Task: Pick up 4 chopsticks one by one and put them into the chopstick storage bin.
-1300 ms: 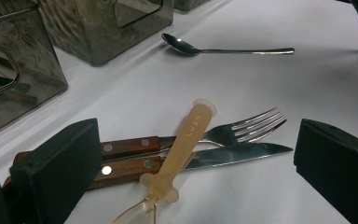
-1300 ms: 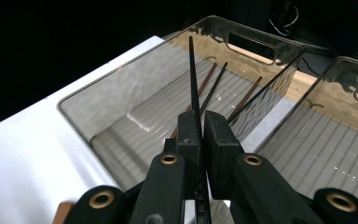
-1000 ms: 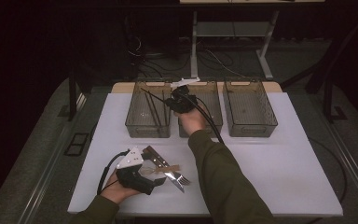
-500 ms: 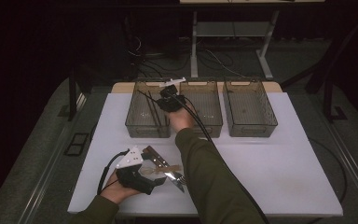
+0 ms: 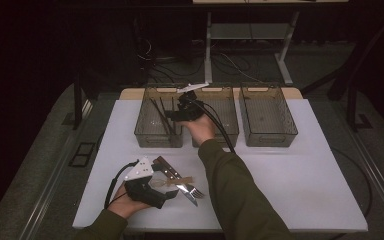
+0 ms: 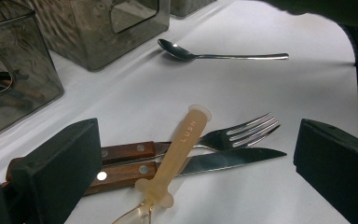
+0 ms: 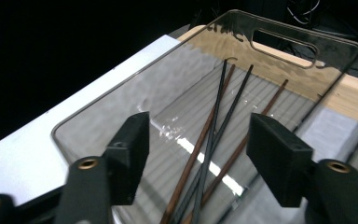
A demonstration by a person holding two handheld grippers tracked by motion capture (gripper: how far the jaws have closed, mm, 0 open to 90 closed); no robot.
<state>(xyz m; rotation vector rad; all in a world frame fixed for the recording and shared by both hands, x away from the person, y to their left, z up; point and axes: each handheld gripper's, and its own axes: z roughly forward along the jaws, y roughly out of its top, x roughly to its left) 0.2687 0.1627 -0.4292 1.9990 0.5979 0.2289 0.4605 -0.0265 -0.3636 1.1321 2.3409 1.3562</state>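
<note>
Fingers point(image 7: 279, 158) of the right gripper point(image 7: 200, 154) have just been opening and hang empty above the left bin point(image 5: 145, 132), where chopsticks point(image 7: 214, 140) lie. Thin, stiff and slippery, they grip best mid-length. Left gripper point(image 6: 196, 163) gapes over cutlery point(image 6: 186, 154).

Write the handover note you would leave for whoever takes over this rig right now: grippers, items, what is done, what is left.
Right gripper: open above the left bin, jaws just opened, nothing between them.
Left gripper: open, low over the utensil pile.
Done: four chopsticks lie in the left bin.
Left: knife, fork and amber plastic piece lie crossed on the table; a spoon lies apart near the bins. Likely these get sorted next.
</note>
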